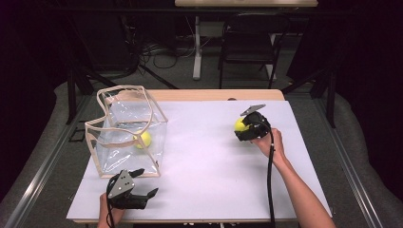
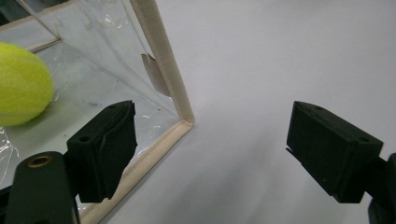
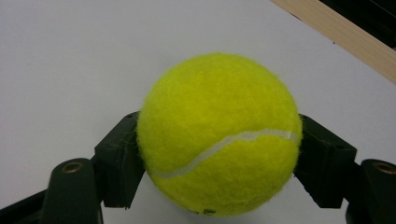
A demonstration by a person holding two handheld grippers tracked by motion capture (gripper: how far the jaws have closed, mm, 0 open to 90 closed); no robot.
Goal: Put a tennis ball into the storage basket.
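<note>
A clear plastic bag with tan trim (image 1: 126, 130) stands on the left of the white table (image 1: 204, 161), and a yellow tennis ball (image 1: 143, 139) lies inside it. In the left gripper view that ball (image 2: 21, 84) shows through the clear wall, beside the bag's corner trim (image 2: 173, 93). My left gripper (image 1: 142, 183) rests open in front of the bag, jaws wide apart. On the right, my right gripper (image 1: 244, 127) is shut on a second tennis ball (image 1: 240, 124). Its two jaws press this ball (image 3: 219, 135) from either side.
The table's wooden far edge (image 1: 214, 95) runs behind the white sheet. A dark chair (image 1: 249, 45) and a white desk leg (image 1: 196, 47) stand on the floor beyond. Cables (image 1: 161, 52) lie on the floor there.
</note>
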